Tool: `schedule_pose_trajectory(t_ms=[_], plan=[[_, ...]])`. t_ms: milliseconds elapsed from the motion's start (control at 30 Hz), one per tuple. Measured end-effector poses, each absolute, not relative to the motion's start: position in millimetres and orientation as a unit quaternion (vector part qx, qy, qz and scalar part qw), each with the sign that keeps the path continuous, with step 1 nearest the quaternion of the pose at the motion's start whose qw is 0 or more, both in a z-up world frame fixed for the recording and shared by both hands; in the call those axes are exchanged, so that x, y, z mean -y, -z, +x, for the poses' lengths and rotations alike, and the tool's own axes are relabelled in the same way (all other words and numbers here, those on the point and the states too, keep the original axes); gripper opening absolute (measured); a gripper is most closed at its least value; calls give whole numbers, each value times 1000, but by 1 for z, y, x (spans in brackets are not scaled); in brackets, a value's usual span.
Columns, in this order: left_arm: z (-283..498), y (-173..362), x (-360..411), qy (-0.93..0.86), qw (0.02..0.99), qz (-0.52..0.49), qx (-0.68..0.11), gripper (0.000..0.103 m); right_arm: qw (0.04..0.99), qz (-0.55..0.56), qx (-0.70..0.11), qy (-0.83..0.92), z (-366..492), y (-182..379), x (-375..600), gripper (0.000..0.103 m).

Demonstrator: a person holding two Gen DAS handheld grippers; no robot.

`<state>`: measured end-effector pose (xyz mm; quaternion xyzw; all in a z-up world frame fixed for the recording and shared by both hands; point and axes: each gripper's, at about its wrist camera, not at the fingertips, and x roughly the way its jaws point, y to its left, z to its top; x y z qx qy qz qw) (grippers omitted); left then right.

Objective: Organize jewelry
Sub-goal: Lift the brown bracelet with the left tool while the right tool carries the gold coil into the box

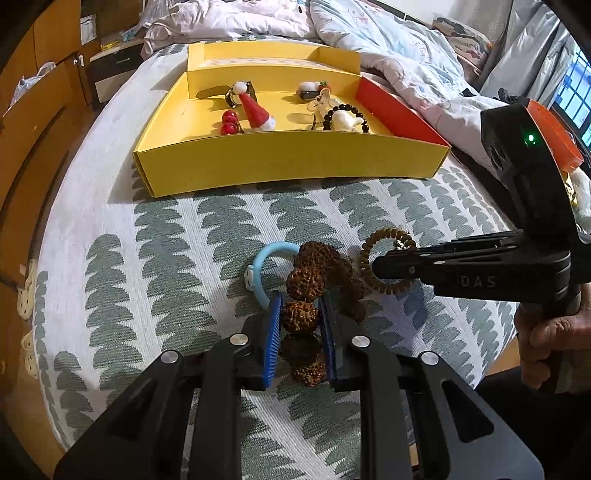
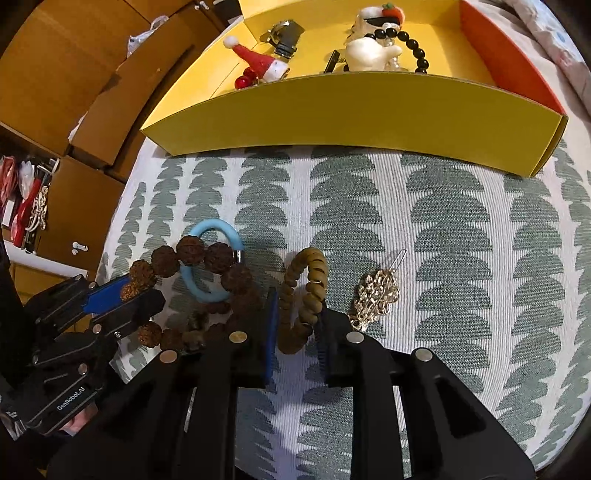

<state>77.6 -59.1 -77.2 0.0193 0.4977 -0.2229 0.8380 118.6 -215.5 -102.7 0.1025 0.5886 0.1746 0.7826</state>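
Leaf-print bedspread point(image 2: 443, 229), walnut-bead bracelet point(image 1: 299, 314) btwn left gripper point(image 1: 301, 317) pads

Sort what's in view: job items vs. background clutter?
Job:
- yellow box
- rough brown bead bracelet, in left hand-held gripper
- tan bead bracelet, in right hand-held gripper
- blue ring
- gold hair clip

Clutter:
- quilt
- wooden cabinets

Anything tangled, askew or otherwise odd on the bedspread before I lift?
Yes. The brown seed bracelet is draped across the blue ring, so they overlap and lifting one may drag the other. The left gripper is clamped on a seed bead. The gold hairpin lies apart, untouched.
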Motion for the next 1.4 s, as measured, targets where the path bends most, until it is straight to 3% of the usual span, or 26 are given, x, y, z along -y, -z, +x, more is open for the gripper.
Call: schedule_pose_trajectory(t_ms=[200, 867, 1400], plan=[[76, 76, 61, 230, 839, 17, -493, 20, 787, 107, -578, -186, 115, 95, 216, 10], [74, 42, 53, 258, 849, -32, -460, 20, 823, 118, -517, -203, 105, 41, 225, 10], [127, -47, 59, 239, 888, -46, -389, 20, 860, 130, -449, -206, 175, -32, 227, 10]])
